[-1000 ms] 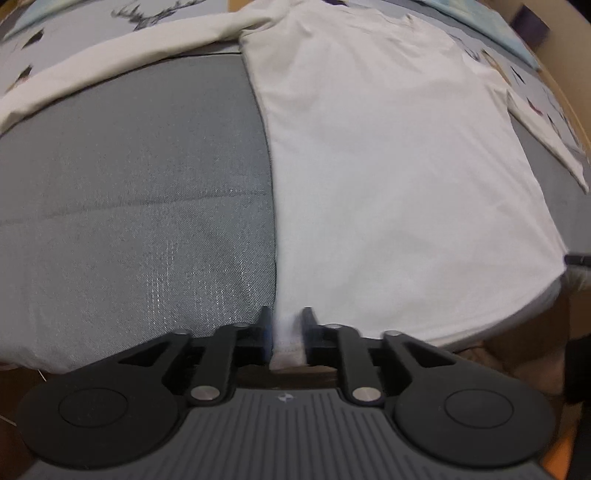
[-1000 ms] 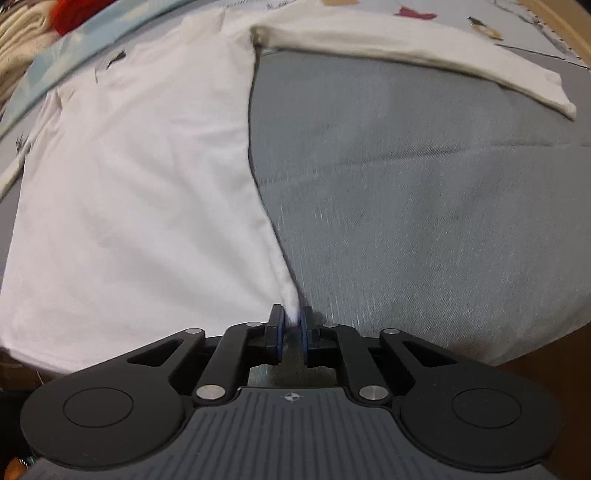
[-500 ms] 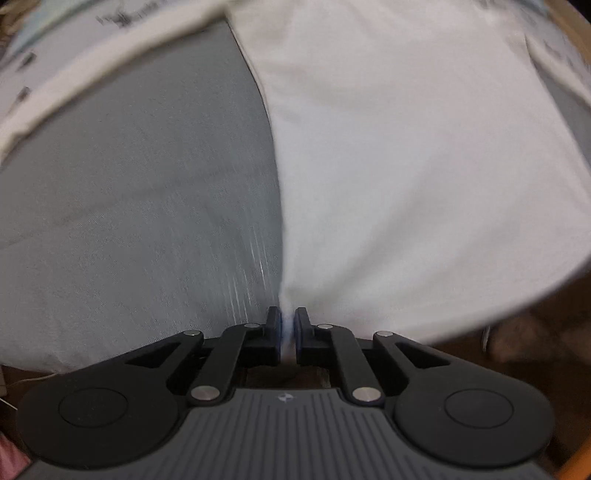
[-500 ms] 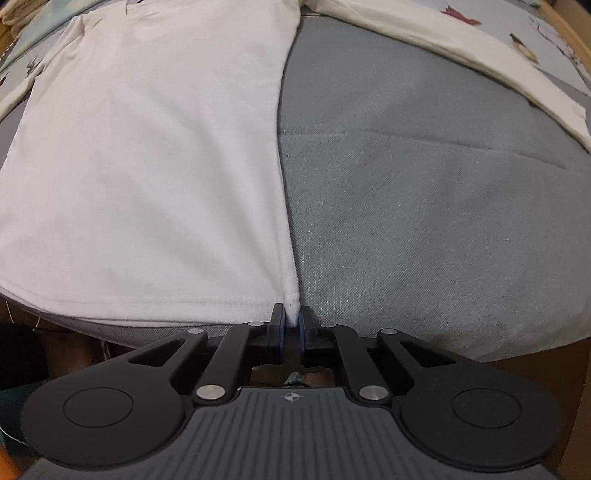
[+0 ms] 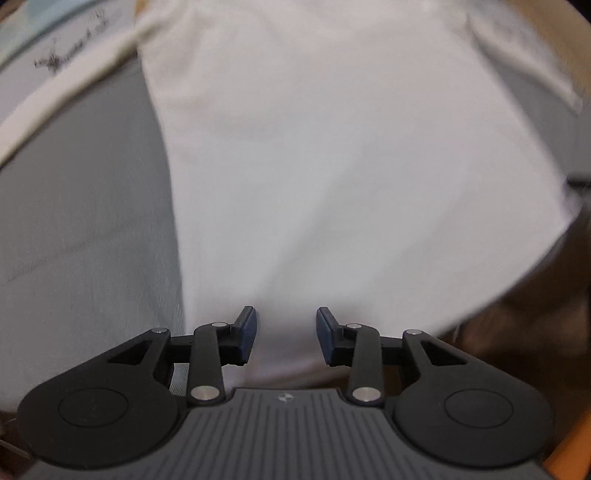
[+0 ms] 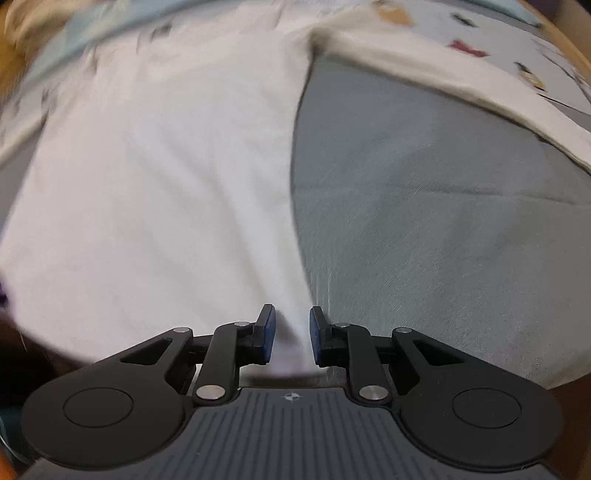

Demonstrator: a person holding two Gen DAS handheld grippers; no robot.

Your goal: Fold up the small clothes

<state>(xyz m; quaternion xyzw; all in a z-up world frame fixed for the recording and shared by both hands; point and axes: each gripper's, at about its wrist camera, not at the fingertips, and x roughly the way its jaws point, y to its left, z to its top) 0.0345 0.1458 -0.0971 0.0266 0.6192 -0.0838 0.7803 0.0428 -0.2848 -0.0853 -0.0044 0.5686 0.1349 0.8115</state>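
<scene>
- I see one white shirt [image 5: 332, 166] spread flat on a grey padded surface [image 5: 74, 240], its body running lengthwise away from both my grippers, hem nearest me, collar end far off.
- My left gripper [image 5: 286, 334] sits over the hem, a little inside the shirt's left side edge; its jaws are apart and opening, cloth lying between them but not pinched.
- My right gripper [image 6: 291, 332] sits over the hem at the shirt's right side edge; its jaws are also opening, and the corner of cloth between them looks released, though blur makes that hard to confirm.
- Each gripper stands at its own end of the hem, so neither is clearly nearer; I judge the next fold turns on that long axis.
- Count: one shirt, two sleeves — one [image 5: 62, 99] trailing off to the left, one [image 6: 461, 85] to the right — and two grippers.
- A printed cloth [image 6: 498, 33] lies beyond the shirt.
</scene>
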